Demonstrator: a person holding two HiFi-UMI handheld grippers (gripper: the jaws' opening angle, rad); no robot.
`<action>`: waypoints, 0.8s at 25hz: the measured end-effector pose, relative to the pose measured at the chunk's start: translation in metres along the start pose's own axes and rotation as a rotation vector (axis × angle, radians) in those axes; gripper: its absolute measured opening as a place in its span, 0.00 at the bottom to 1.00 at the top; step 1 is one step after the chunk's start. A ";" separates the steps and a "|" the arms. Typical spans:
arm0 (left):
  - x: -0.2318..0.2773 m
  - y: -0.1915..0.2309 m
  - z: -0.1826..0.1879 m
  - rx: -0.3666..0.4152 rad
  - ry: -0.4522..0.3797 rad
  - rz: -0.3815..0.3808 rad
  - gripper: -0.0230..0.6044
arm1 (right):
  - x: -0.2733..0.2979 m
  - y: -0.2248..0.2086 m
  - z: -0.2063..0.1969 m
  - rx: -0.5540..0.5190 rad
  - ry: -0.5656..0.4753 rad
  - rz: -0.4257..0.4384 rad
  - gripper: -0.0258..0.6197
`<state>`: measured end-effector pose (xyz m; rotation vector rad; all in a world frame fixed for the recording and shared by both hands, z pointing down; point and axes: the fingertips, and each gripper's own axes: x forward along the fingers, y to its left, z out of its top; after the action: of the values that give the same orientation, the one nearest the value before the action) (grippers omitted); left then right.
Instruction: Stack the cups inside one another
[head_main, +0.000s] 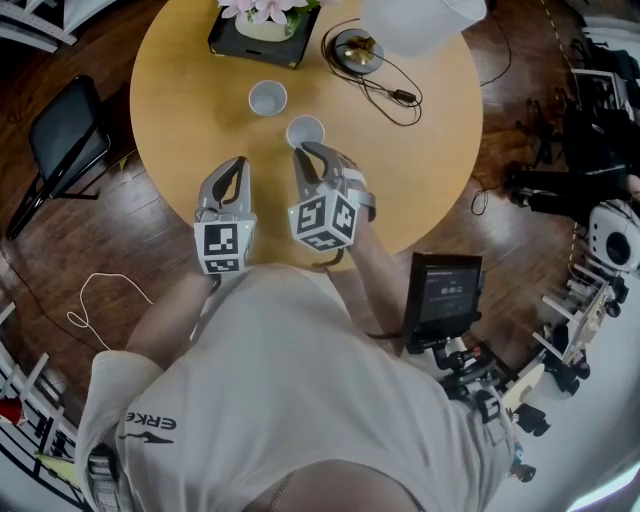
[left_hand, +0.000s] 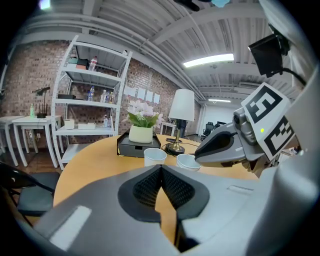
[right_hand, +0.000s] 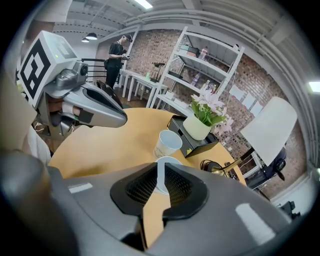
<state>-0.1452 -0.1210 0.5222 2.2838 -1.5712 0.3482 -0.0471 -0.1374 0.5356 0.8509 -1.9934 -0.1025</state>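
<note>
Straddling the near cup (head_main: 305, 128) rim, right gripper (head_main: 308, 150) sits inside table (head_main: 190, 100) edge.

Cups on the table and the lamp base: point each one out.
Near cup (head_main: 305, 131), head view, on its inside.
Far cup (head_main: 267, 98), head view, on its inside.
Lamp base (head_main: 357, 50), head view, on its disc.

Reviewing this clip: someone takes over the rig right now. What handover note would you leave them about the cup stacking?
Left gripper: shut, empty, its tips over the table, short of both cups.
Right gripper: jaws apart, astride the wall of the near cup; no firm pinch visible.
Cups: both upright on the table, the far cup standing apart from the near one.
Done: nothing stacked.
Left: probably grip the near cup, lift it and lower it into the far cup.
</note>
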 end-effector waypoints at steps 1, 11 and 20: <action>0.000 0.000 0.000 0.001 0.000 0.000 0.04 | -0.001 0.000 0.000 0.000 -0.001 -0.001 0.13; 0.008 -0.004 0.003 0.013 -0.016 -0.013 0.04 | -0.002 -0.005 0.005 0.002 -0.036 -0.032 0.12; 0.024 -0.009 0.028 0.045 -0.101 -0.033 0.04 | -0.023 -0.033 0.025 0.073 -0.187 -0.170 0.06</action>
<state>-0.1285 -0.1496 0.5051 2.3937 -1.5862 0.2658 -0.0417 -0.1547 0.4916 1.0919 -2.1055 -0.2153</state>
